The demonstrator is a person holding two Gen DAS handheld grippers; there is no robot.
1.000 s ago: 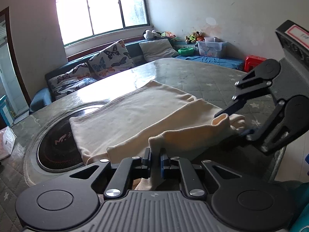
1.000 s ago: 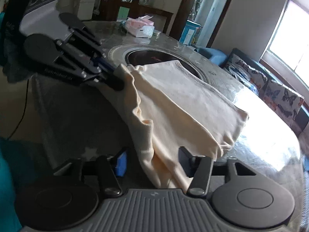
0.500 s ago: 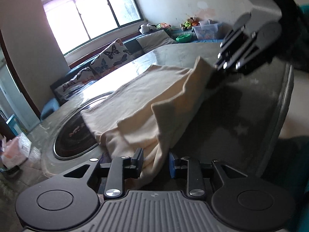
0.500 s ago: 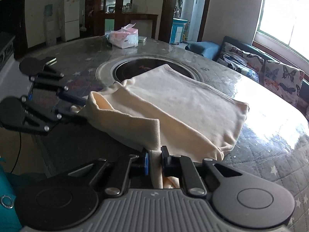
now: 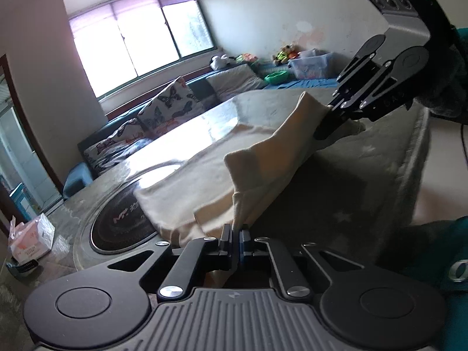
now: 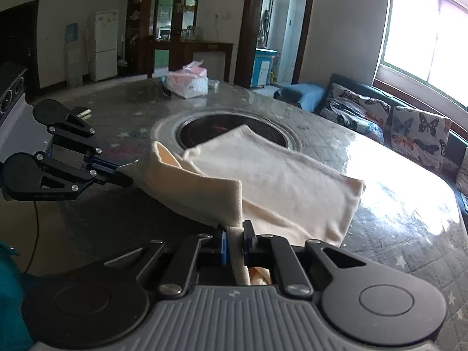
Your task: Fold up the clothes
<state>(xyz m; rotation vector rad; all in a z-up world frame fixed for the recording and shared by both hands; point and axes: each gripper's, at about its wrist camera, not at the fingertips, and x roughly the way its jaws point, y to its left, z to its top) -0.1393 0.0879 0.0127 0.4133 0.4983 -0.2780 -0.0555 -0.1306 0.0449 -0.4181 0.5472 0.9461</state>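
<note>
Cream soft cotton garment lying on grey quilted star-print table, near edge lifted; left gripper and right gripper each clamping a corner, holding it off the table.

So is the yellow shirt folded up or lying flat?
Partly folded. The cream garment lies doubled on the table, its near edge lifted, pinched by the left gripper and right gripper.

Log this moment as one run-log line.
step: fold | left tongs: shut on cloth edge | right tongs: shut on cloth edge | near edge lifted off table, far part lying flat
</note>
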